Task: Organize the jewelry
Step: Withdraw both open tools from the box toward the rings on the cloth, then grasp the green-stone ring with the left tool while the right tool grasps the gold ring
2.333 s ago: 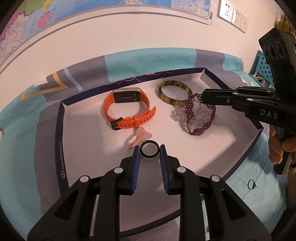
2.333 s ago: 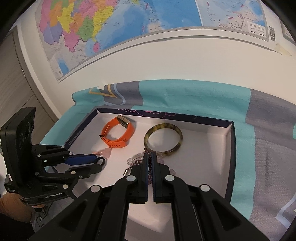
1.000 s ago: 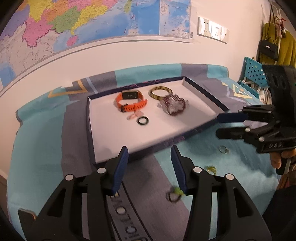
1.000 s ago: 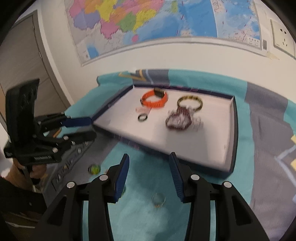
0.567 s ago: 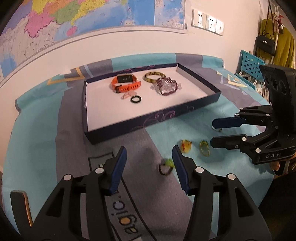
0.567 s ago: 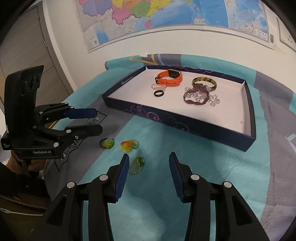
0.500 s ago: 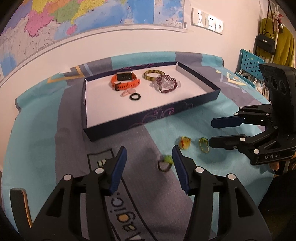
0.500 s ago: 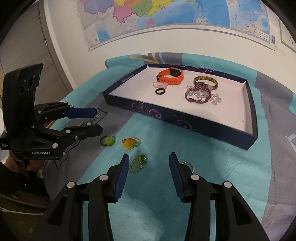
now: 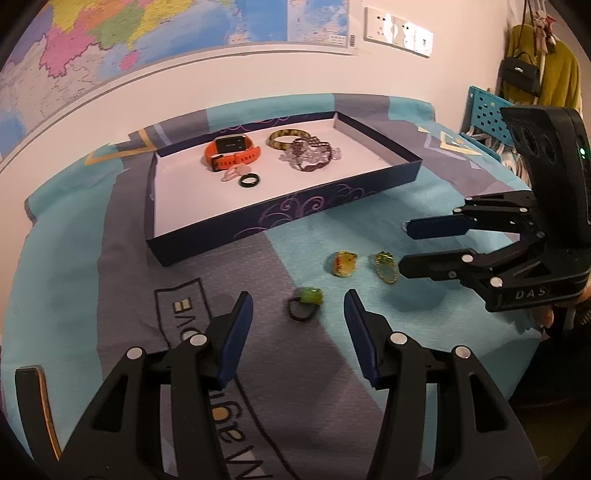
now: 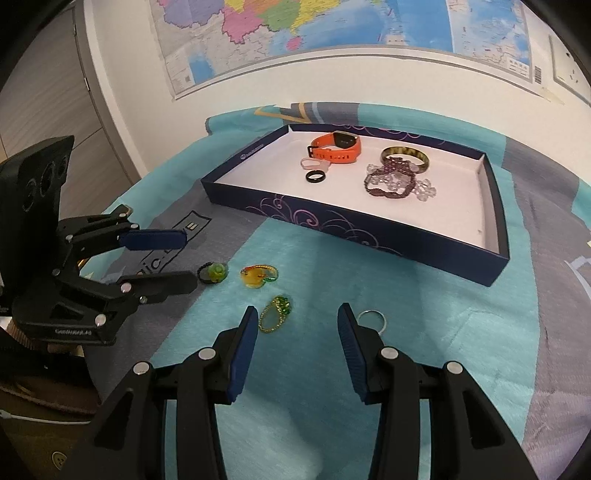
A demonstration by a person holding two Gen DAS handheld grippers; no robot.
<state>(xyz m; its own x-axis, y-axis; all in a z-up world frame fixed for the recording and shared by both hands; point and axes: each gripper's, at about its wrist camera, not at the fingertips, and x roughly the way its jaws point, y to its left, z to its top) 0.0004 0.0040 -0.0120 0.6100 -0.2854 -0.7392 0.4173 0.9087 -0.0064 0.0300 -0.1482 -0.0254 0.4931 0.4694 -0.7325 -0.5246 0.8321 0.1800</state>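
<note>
Both grippers, left (image 9: 298,306) and right (image 10: 294,319), hung half open with nothing held, near the tray (image 9: 280,218); green ring (image 9: 306,302) lay under the left.

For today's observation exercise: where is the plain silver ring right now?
In the right wrist view the silver ring lies on the teal cloth outside the tray, just right of the right gripper, apart from the three coloured rings.

behind your desk a coloured wall map (image 10: 295,29) spans the far wall, with white sockets (image 9: 399,31) to its right. a black handbag (image 9: 520,70) and mustard garment (image 9: 557,77) hang far right, above a blue perforated rack (image 9: 484,114).
</note>
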